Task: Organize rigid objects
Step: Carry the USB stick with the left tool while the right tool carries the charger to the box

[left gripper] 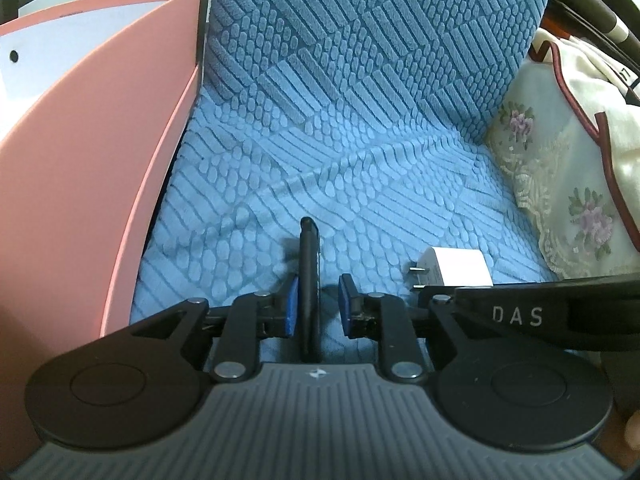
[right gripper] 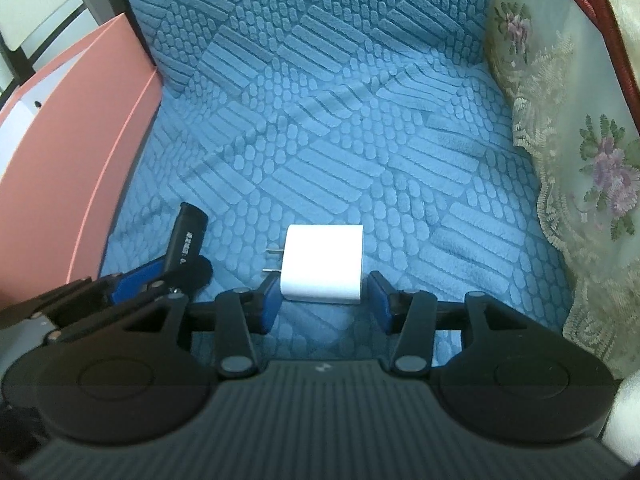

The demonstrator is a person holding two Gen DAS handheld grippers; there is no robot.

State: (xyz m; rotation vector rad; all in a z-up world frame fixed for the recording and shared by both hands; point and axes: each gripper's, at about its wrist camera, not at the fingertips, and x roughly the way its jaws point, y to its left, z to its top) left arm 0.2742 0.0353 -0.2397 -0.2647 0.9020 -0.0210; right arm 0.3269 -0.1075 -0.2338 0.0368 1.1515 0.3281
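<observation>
A slim black device [left gripper: 310, 280] stands on edge between the blue pads of my left gripper [left gripper: 318, 306], which is open; the left pad is close to it, the right pad is apart. It shows in the right wrist view [right gripper: 186, 236] with the left gripper [right gripper: 136, 280] around it. A white plug charger [right gripper: 323, 266] lies on the blue textured cushion [right gripper: 360, 140], prongs pointing left. My right gripper [right gripper: 323, 300] is open with a pad on either side of the charger's near end, not touching. The charger also shows in the left wrist view [left gripper: 454, 266].
A pink bin [left gripper: 80, 160] stands at the left edge of the cushion, also in the right wrist view [right gripper: 80, 160]. A cream floral lace cloth [right gripper: 580, 168] with red trim covers the right side. The blue backrest [left gripper: 380, 40] rises behind.
</observation>
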